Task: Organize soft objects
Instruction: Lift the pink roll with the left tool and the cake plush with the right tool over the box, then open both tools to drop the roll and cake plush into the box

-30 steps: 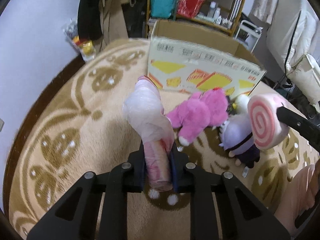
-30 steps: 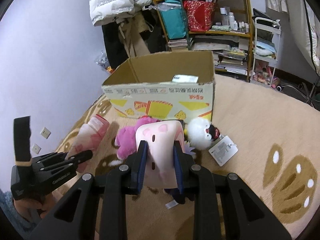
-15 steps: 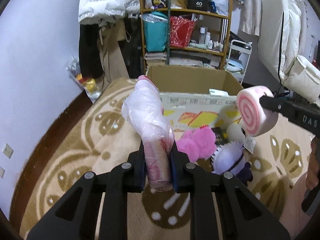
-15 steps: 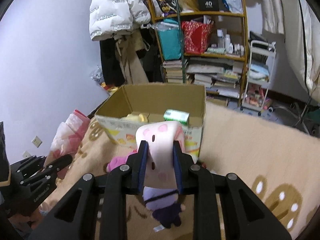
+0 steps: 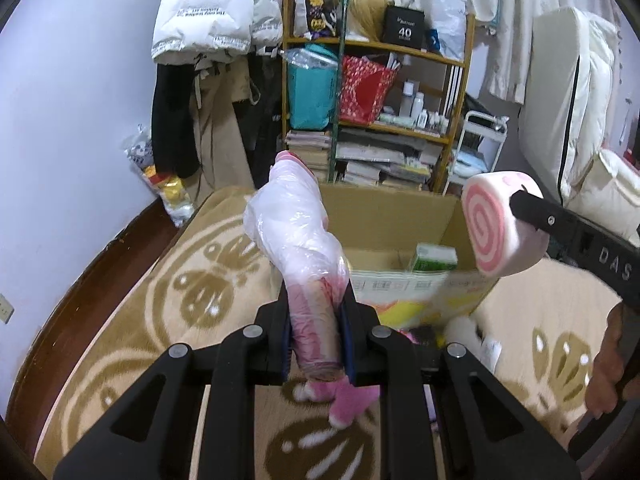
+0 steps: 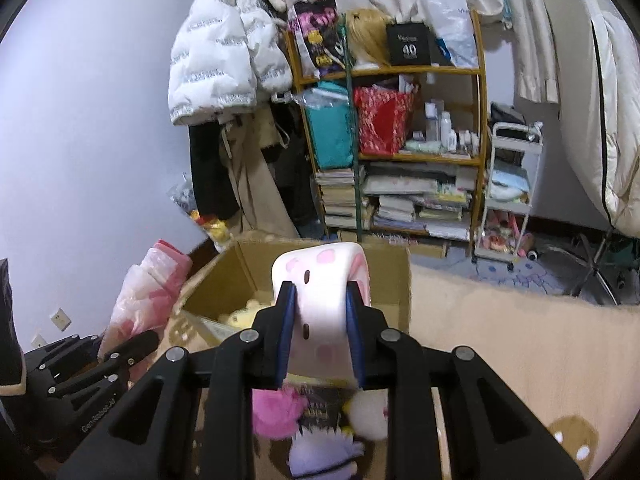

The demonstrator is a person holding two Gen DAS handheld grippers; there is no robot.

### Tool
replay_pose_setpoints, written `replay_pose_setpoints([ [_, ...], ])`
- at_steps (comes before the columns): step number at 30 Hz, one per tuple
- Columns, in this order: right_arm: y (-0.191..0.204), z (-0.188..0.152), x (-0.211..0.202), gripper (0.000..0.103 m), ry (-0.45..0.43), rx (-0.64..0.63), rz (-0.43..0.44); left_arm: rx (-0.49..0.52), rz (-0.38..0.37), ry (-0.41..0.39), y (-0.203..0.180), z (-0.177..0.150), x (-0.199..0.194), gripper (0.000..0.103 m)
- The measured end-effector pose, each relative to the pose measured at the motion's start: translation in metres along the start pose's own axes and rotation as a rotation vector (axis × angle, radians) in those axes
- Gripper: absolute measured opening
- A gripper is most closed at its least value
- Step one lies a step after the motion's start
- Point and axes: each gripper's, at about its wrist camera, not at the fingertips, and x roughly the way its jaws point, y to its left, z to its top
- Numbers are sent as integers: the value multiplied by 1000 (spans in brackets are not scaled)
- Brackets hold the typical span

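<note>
Soft toys are split between both grippers, the rug and the box. The left gripper (image 5: pixel 316 344) is clenched on a pink toy (image 5: pixel 298 240) wrapped in clear plastic, which sticks up past the fingers toward the box. The right gripper (image 6: pixel 320 328) is clamped on a swirl-roll plush (image 6: pixel 320 280), white with pink spots; from the left wrist camera its pink spiral end (image 5: pixel 486 224) shows, held above the box's right corner. Under the grippers, on the tan rug (image 5: pixel 168 312), lie a pink plush (image 6: pixel 276 412), a white plush (image 6: pixel 370 416) and a purple-white plush (image 6: pixel 320 456), close together at the box's near wall. The open cardboard box (image 5: pixel 400 216) stands on the rug just beyond them, with a yellow plush (image 6: pixel 246 314) and a green carton (image 5: pixel 436 258) inside. Behind it stands a crowded shelf (image 6: pixel 400 152); a white jacket (image 6: pixel 224 48) hangs to its left.
</note>
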Motion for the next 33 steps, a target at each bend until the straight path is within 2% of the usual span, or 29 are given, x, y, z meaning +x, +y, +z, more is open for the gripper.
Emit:
replay_pose_setpoints([
  [7,4,22,12,26,-29,-16,-22,72,-1,-42,-11,32,18,18],
  [11,-4,27,23,26,-12,13,-18,79,-17,17,-13,42,44,18],
  [15,-11,21,34,26,18,27,-8,6,-48,72,-7,44,58,19],
  [18,-16,12,39,27,45,49,19,19,-15,111,-9,41,72,19],
  [22,-18,-1,49,27,96,67,18,35,-24,136,-9,34,79,20],
  [25,-18,-5,53,30,103,69,25,45,-28,158,-8,31,82,21],
  [27,-18,-4,55,31,115,80,30,40,-22,193,-6,30,86,22],
  [33,-19,-2,58,32,121,90,34,-21,4,205,6,33,88,23],
])
